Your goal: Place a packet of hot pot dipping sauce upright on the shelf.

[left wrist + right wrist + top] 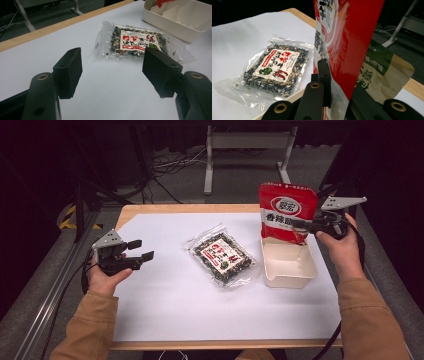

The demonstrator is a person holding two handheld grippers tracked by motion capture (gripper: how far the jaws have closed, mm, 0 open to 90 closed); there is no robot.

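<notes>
A red snack packet [287, 210] stands upright over the far end of a white tray [288, 280]. My right gripper [301, 226] is shut on the packet's right edge. In the right gripper view the red packet [354, 37] runs between the jaws of my right gripper [339, 85]. A clear packet of dark dried food [221, 252] lies flat on the white sheet, left of the tray. At the left of the table my left gripper [141, 250] is open, with nothing between its jaws. From my left gripper [112, 70] the clear packet [137, 42] lies a short way ahead.
A white sheet [200, 305] covers most of the wooden table [150, 210]. In the right gripper view a beige and green packet [377, 72] shows behind the red one; where it rests I cannot tell. A metal frame [247, 142] and cables lie beyond the table.
</notes>
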